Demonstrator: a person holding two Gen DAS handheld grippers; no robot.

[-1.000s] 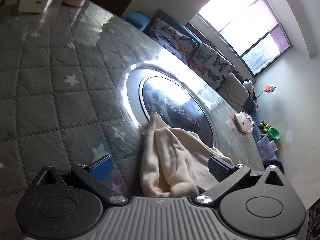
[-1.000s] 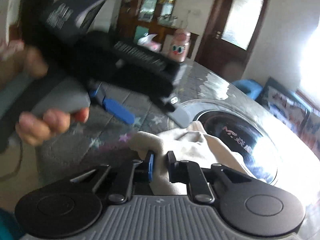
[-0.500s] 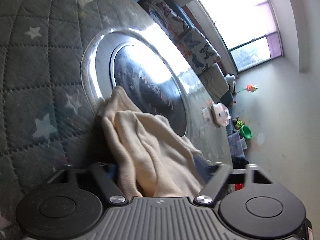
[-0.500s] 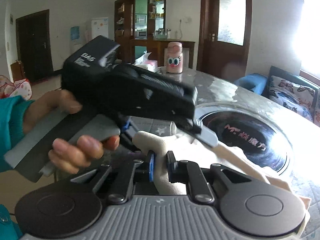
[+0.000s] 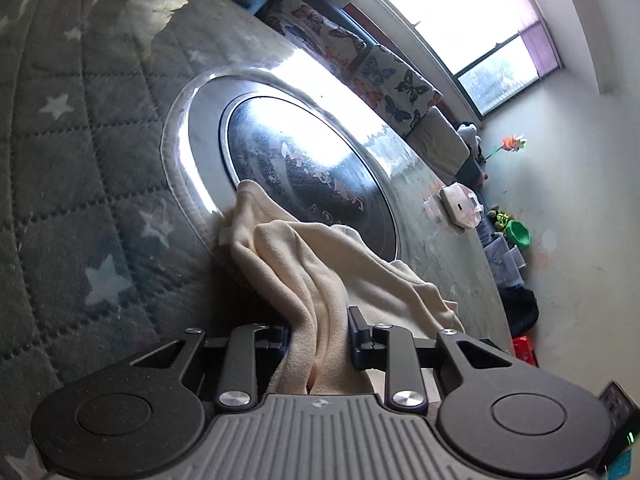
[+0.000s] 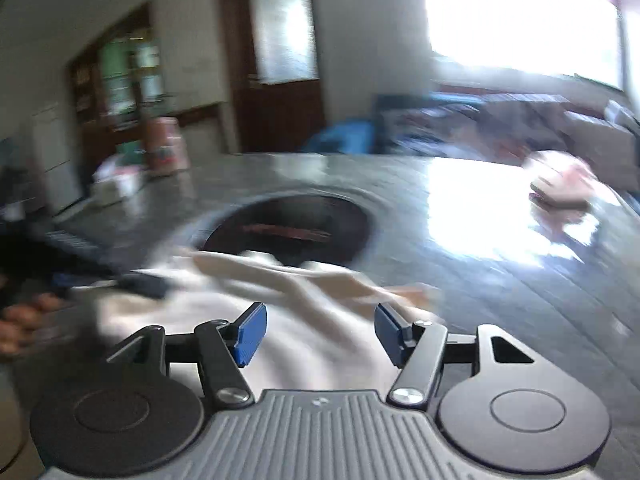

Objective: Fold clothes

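A quilted grey cover with stitched diamonds and pale stars pads the round tabletop, around a glossy dark glass disc set in a bright metal ring. A soft cream fleece garment lies bunched in thick rounded folds at the near edge of that disc, partly over it. The left tool is closing on a gathered fold of the fleece, which fills the narrow gap between its black fingers. In the blurred right-wrist view, the right tool is opening, its flat blue pads standing apart above the garment without pressing it.
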